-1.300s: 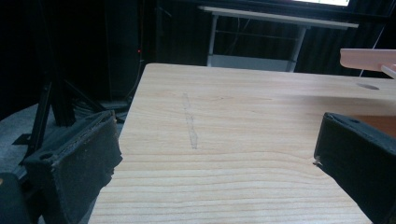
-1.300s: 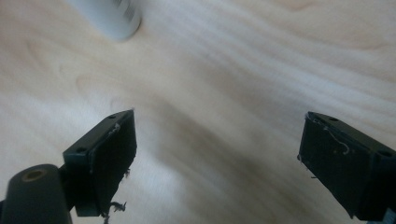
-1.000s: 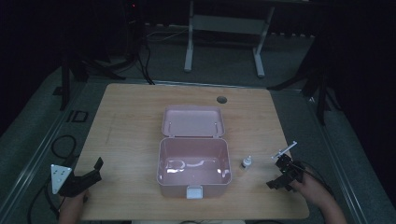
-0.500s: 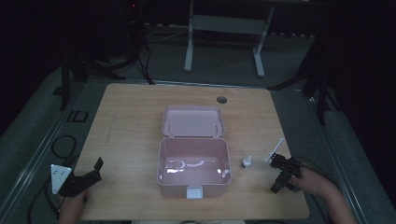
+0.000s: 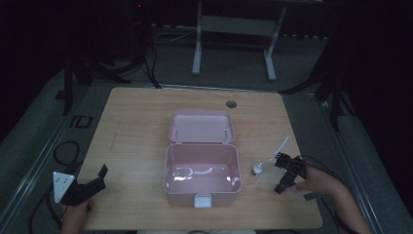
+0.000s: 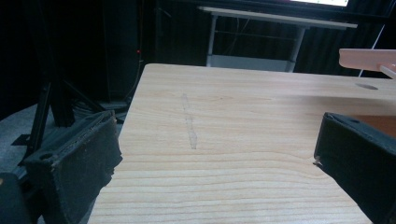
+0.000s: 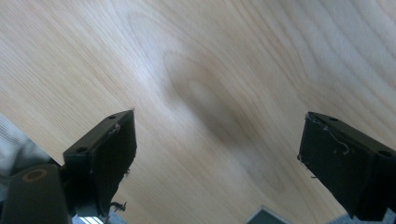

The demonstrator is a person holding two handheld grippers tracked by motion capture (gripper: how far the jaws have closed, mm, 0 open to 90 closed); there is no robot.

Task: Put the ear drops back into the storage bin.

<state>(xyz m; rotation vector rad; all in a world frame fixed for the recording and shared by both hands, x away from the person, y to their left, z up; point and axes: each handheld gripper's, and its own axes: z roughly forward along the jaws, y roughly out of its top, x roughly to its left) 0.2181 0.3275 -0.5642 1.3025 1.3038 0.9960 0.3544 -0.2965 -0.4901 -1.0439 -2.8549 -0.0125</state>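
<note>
The small bottle (image 5: 256, 169) stands on the table (image 5: 141, 126) just right of the pink box (image 5: 202, 170), at about nine o'clock from the right claw (image 5: 285, 175). That claw, far nearer than the left claw (image 5: 92, 183), gapes wide and empty, pointing down at bare wood.

Dark room (dim); wooden table (image 5: 146, 122); grey floor (image 5: 44, 126)

left tongs (image 5: 90, 187): black, grey three-cornered plate | right tongs (image 5: 287, 173): black, cabled

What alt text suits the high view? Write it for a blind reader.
An open pink box sits mid-table, lid back. To its right stands a small bottle, beside the open right gripper; the open left gripper rests near the table's front left corner.
</note>
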